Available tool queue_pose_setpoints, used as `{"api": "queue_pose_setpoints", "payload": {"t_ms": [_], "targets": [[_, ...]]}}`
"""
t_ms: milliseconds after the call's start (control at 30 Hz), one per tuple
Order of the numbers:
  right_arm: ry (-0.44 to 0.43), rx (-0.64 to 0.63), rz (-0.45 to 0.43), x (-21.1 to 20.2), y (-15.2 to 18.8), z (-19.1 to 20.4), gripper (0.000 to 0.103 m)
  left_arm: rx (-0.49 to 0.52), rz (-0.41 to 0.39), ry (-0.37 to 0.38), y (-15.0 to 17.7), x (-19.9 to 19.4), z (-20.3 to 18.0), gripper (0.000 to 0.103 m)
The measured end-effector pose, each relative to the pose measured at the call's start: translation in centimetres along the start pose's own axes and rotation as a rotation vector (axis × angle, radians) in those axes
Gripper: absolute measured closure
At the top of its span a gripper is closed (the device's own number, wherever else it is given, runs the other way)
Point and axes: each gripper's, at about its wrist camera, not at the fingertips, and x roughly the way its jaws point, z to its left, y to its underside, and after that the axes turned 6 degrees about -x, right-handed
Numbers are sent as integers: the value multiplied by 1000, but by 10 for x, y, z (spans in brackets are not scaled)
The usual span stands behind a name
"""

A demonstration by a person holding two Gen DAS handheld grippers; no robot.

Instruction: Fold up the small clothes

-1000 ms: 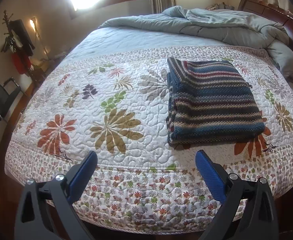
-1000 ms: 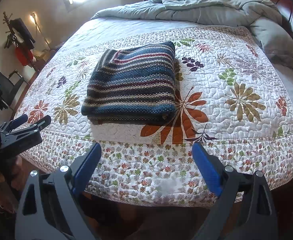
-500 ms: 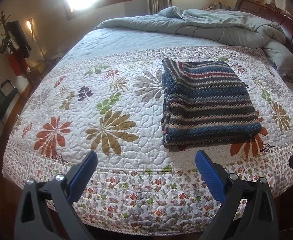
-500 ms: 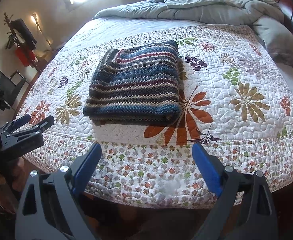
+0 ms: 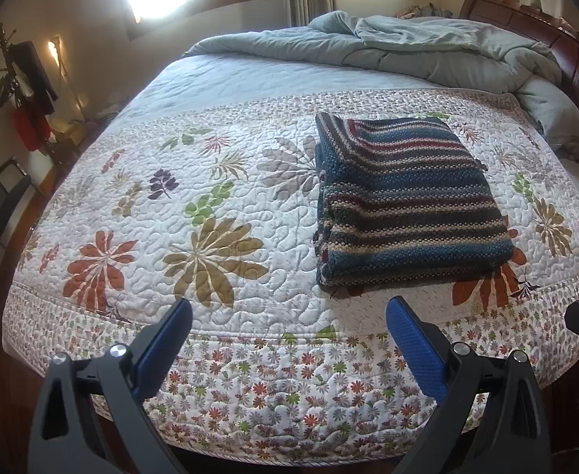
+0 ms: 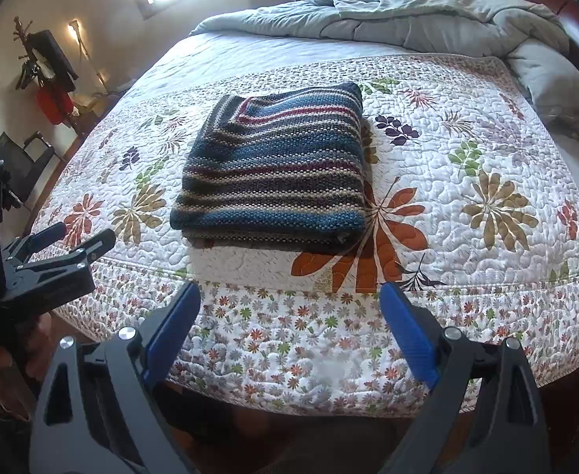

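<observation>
Sweater [image 5: 403,197] lies folded near quilt [image 5: 218,296] edge, jaws clear.

Sweater [image 5: 403,201]: striped knit in blue, maroon, cream and dark grey. Folded into a thick rectangle, several layers stacked, lying flat on the quilt [image 5: 210,181]. Left wrist view: right of centre, stacked layer edges show along its left side. Right wrist view: centre, slightly left, sweater [image 6: 277,170]; a diagonal fold line sits at its upper left corner. Near edge parallel to the bed's front edge, set back from it.
</observation>
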Motion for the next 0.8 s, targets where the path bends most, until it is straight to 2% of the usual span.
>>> {"api": "queue_pose_setpoints", "payload": {"t_ms": [800], "targets": [[-10, 12, 2, 4, 1, -1, 11, 4, 15, 8, 3, 6, -2, 4]]}}
